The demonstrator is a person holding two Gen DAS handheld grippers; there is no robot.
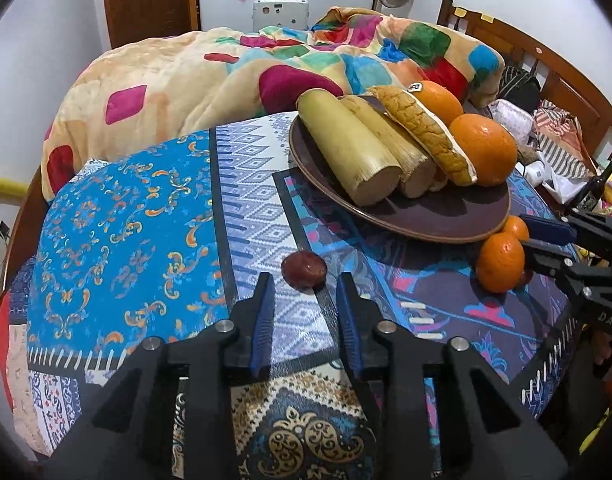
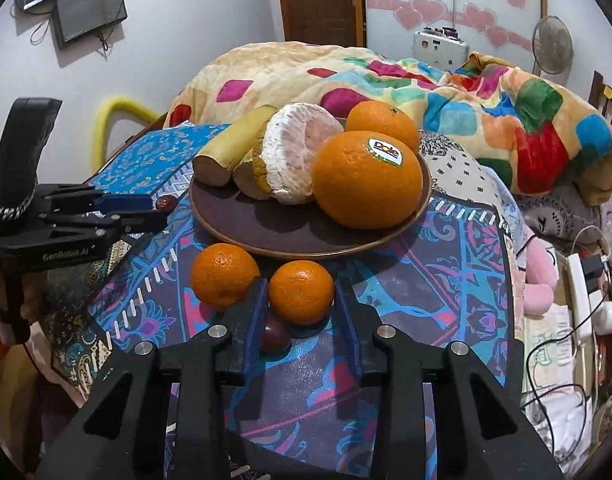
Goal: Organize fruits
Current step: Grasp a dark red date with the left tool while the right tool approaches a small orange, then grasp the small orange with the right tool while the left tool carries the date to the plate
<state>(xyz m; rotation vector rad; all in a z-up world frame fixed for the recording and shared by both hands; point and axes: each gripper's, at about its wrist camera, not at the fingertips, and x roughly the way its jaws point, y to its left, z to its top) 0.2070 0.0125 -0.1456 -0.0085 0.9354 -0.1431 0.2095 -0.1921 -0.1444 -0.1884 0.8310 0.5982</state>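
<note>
A dark red date [image 1: 304,274] lies on the patterned cloth just past the tips of my left gripper [image 1: 305,283], which stands open around it without touching. The right wrist view shows this gripper [image 2: 160,210] at the left with the date [image 2: 166,203] at its tips. My right gripper [image 2: 300,285] straddles a small mandarin [image 2: 301,292]; a sliver of gap shows at the right pad, so it is open. A second date [image 2: 275,336] lies between its fingers. Another mandarin [image 2: 225,276] sits to the left. My right gripper [image 1: 524,233] enters the left wrist view from the right.
A brown plate [image 2: 306,254] behind the mandarins holds two large oranges [image 2: 368,180], a peeled pomelo [image 2: 294,148] and two pale cane pieces [image 1: 348,148]. A rumpled colourful blanket [image 1: 226,68] lies beyond. Cables and clutter [image 2: 578,280] crowd the right edge.
</note>
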